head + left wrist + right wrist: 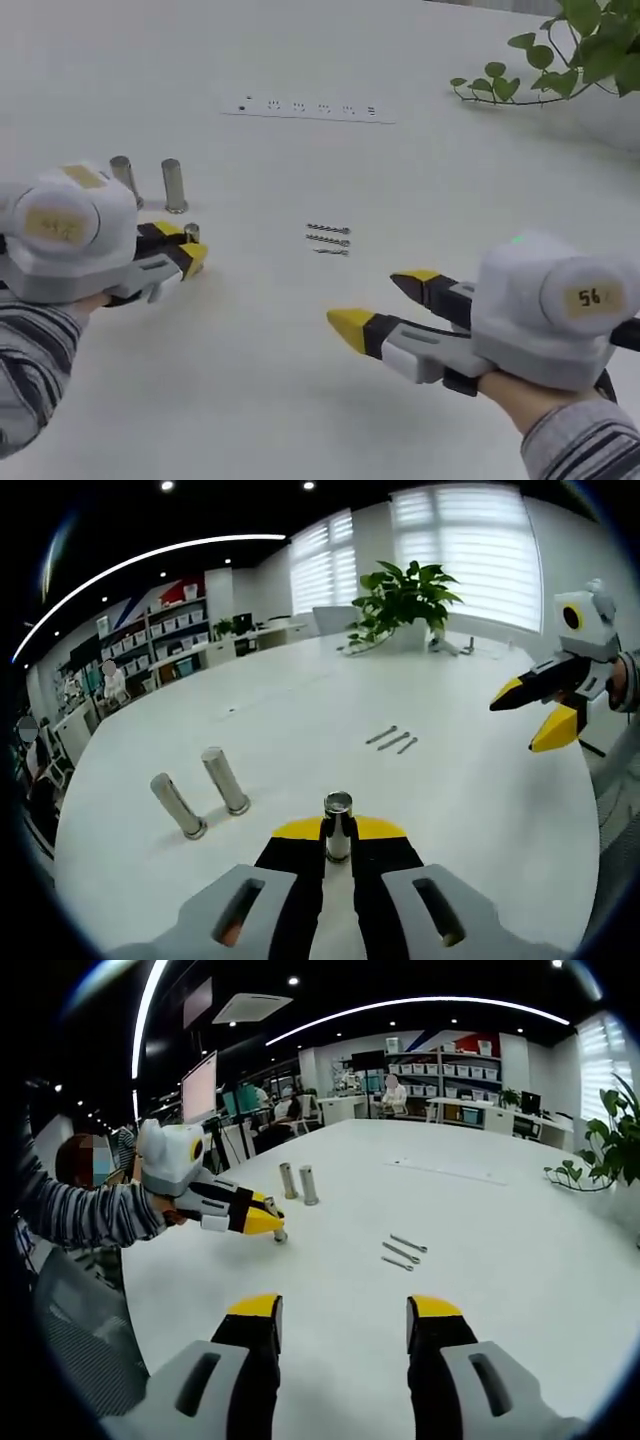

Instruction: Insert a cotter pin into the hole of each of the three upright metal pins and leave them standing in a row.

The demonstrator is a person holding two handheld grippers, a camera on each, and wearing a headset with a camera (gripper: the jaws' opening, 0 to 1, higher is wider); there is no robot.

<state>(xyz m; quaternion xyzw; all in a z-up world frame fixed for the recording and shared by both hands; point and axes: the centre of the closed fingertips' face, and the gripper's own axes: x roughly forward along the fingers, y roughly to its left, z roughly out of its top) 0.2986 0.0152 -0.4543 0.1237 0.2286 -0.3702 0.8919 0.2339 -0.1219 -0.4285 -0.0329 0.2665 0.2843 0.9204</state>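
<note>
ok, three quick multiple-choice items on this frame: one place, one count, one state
1. Where do the cotter pins lie?
A) loose on the table
B) in a tray
C) under the plant

2. How many metal pins stand free of any gripper?
A) one
B) two
C) three

3. The left gripper is:
A) open
B) shut on a metal pin
C) shut on a cotter pin

Key:
1 A: they lie side by side on the bare tabletop.
2 B: two stand upright beside the left gripper.
3 B: its jaws close on both sides of the third pin.
</note>
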